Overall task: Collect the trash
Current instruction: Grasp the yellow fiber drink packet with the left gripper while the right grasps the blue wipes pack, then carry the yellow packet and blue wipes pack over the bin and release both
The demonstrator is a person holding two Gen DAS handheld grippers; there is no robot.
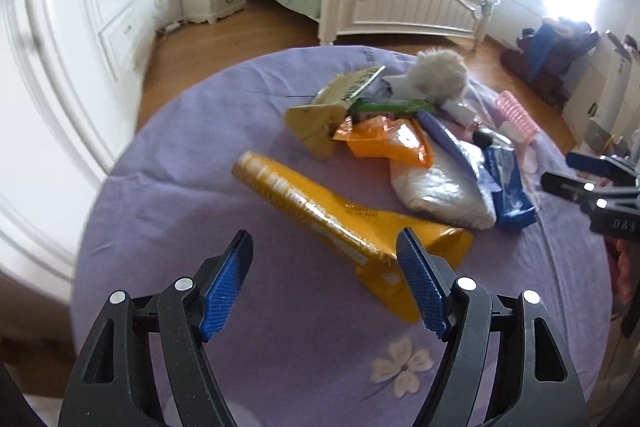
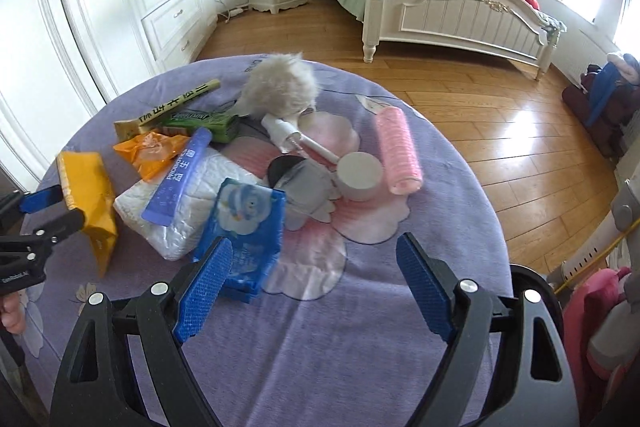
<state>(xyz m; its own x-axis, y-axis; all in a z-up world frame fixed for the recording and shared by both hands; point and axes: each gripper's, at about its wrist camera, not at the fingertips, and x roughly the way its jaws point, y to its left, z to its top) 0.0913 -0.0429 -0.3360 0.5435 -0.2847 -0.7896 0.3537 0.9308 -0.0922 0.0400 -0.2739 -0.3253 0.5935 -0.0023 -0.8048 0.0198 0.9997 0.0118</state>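
Trash, mostly empty wrappers, lies in a loose heap on the round counter [image 2: 360,367] under a lilac flowered cloth: a long yellow wrapper [image 1: 344,223] nearest the left side, an orange packet [image 2: 150,155], a green gum pack [image 2: 200,125], a purple sachet [image 2: 180,179] resting on a white padded pouch [image 2: 180,215], and a blue tissue pack [image 2: 246,223]. Mixed in are things that look like keepers, a fluffy pom-pom [image 2: 280,87], a pink hair roller [image 2: 398,151] and a small white spray bottle [image 2: 280,131], so sorting seems the point of the pile. The left hand-held gripper [image 1: 324,279] tilts down with jaws apart, straddling the near end of the yellow wrapper without pinching it, probably lining up a grab. The right hand-held gripper [image 2: 316,287] also angles down, wide open and empty, just before the blue tissue pack.
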